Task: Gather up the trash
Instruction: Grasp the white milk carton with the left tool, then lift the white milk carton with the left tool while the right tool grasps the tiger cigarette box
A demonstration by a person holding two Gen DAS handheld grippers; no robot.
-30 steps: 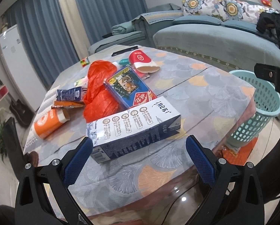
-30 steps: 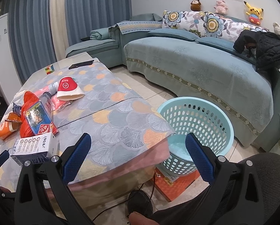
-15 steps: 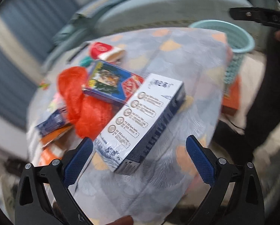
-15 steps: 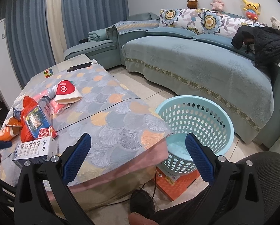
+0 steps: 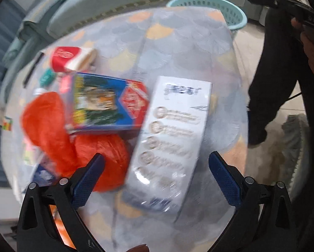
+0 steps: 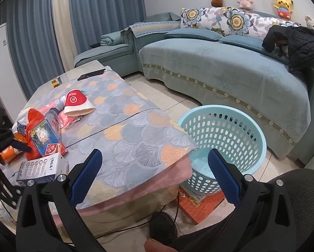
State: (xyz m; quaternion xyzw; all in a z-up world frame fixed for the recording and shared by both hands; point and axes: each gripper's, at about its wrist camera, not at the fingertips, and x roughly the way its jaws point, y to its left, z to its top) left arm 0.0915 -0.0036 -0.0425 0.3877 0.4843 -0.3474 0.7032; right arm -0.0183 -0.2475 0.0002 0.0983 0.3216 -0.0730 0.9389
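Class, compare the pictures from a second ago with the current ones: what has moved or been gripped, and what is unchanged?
The left gripper has swung over the table and tilted down onto the white carton, open, gripping nothing. The right gripper has barely moved, open near the blue basket. The carton, the tiger box and the orange bag lie where they were.

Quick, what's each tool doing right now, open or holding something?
Left tool: open, empty, above the white carton.
Right tool: open, empty.
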